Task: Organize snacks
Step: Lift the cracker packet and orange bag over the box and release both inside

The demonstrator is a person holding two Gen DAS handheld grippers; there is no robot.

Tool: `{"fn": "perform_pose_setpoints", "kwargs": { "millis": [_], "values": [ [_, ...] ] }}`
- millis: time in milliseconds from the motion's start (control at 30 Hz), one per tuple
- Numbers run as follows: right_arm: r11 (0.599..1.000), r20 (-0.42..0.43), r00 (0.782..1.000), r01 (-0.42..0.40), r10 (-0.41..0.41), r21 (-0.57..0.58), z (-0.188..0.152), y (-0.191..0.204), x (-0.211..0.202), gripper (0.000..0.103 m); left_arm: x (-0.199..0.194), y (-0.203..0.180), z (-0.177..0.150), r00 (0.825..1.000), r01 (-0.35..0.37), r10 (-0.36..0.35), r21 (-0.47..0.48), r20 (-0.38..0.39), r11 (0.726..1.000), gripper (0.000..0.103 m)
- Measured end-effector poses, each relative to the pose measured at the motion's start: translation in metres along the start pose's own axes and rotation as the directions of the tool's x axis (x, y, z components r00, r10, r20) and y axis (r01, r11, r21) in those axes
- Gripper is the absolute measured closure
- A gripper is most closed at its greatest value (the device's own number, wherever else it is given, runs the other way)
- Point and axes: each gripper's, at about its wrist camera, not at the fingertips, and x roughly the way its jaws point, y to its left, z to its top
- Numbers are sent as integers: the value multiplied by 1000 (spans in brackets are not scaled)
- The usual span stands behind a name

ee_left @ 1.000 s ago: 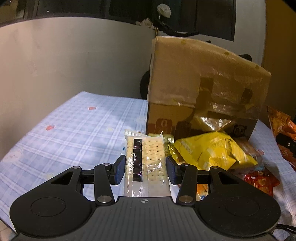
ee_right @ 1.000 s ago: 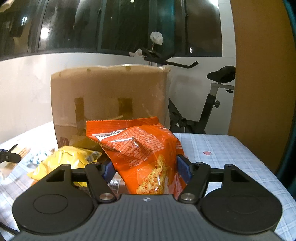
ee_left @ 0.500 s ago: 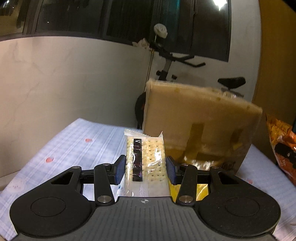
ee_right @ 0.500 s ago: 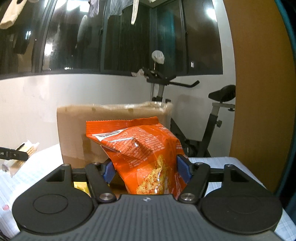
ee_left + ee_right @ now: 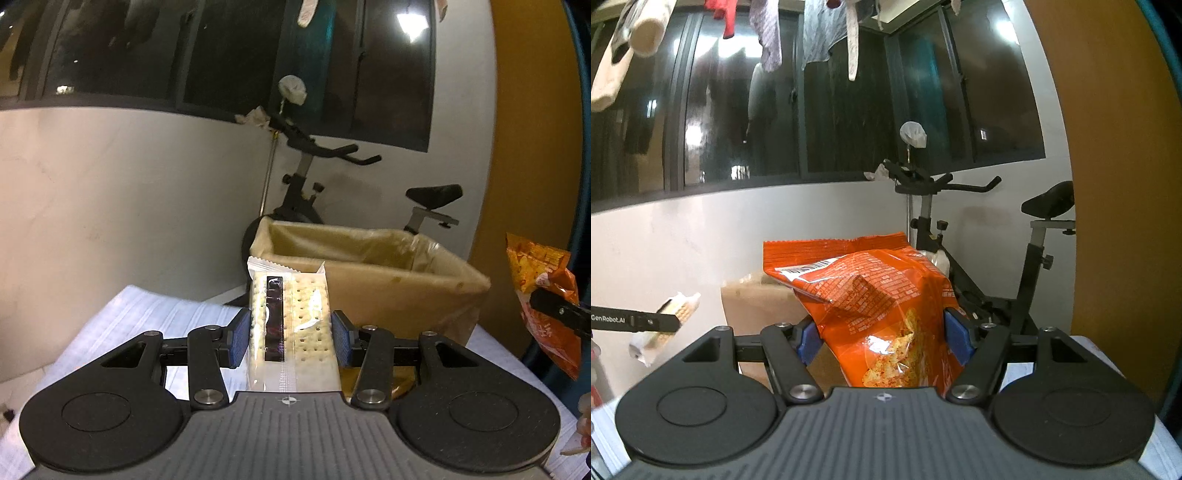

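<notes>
Both grippers have risen since the earlier frame. Left gripper [image 5: 291,332] jaws clamp the cracker packet [image 5: 291,325]; right gripper [image 5: 882,338] jaws clamp the orange chip bag [image 5: 882,306], both before the lined cardboard box [image 5: 388,291], above the worktop [image 5: 147,314].

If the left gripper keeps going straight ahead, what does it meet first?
Probably the near rim of the cardboard box, directly beyond the held cracker pack; depth is unclear, so it might pass just over it.
</notes>
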Motion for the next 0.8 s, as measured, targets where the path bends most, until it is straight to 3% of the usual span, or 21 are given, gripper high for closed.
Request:
{"fn": "perform_pose_setpoints", "kwargs": {
  "millis": [433,800],
  "values": [
    [996,34,998,-53,50,73,50,-12,21,34,29,-16,46,998,66,-66,2,17,998,54],
    [988,1,993,-119,120,101,90,-13,96,34,102,-13,83,995,95,-95,-44,-11,995,54]
  ]
}}
